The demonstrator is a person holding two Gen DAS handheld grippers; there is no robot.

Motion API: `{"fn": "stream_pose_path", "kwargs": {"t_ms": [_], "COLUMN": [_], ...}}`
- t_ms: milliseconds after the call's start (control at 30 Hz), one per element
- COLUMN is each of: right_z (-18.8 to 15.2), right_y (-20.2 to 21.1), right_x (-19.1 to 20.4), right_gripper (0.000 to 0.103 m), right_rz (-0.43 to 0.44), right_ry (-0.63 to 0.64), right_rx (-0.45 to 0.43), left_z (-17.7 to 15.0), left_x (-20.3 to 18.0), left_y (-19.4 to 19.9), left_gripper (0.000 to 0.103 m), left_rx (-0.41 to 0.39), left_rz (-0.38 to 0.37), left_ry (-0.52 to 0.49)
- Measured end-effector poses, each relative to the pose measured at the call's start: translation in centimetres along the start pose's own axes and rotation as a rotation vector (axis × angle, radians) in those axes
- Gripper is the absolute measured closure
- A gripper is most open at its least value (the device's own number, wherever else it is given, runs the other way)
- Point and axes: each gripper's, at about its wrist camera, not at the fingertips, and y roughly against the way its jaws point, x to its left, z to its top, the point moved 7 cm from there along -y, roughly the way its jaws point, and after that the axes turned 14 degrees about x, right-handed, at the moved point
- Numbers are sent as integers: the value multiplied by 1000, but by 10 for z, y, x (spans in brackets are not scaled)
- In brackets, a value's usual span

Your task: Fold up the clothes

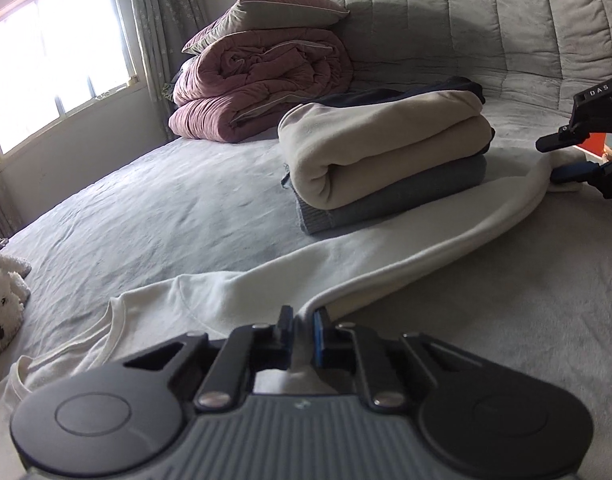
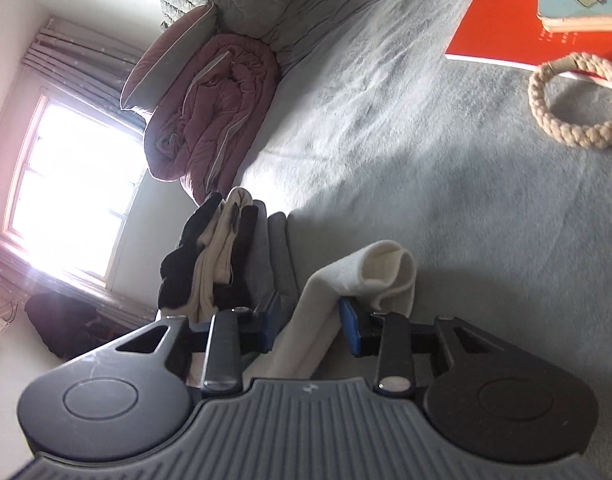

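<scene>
My left gripper pinches the white garment's edge, my right gripper straddles its cuff unclamped; lifting may drop that end

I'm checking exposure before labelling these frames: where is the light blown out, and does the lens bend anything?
Left wrist view: the window is blown out white, and the bed edge curves with fisheye distortion. Right wrist view: the window glares over the sill, the scene is rolled sideways, and the rope ring stays sharp.
</scene>
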Motion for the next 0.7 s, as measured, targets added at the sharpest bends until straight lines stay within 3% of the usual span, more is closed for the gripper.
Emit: {"fn": "stream_pose_path", "kwargs": {"t_ms": [67,100,267,333,433,533,600,633,700], "right_z": [8,12,24,24,19,9,2,-1,-8], "right_y": [1,2,29,40,44,47,49,51,53], "right_x": [5,9,33,31,21,13,8,5,0], "right_gripper": [93,97,101,101,89,88,76,58,55], "right_rz": [-31,-42,4,6,-22,-22,-39,-48,-63], "right_ry": [31,55,178,185,175,160,147,143,144], "right_rx": [-30,-50,-173,-175,-120,-51,-22,-19,-4], "left_z": [-1,-1,-3,-4,-3,-2,-2,-2,-2], "left_x": [1,1,1,2,2,2,2,2,2], "left_y": [3,4,8,8,7,6,6,6,6], "left_gripper": [96,96,96,96,96,96,96,96,96], "left_rx": [-9,-14,-31,-30,-30,-27,-26,-25,-25], "left_rz": [-3,-3,-8,-14,-17,-18,-17,-17,-15], "left_ry": [-1,-5,-16,-12,-5,2,4,4,5]}}
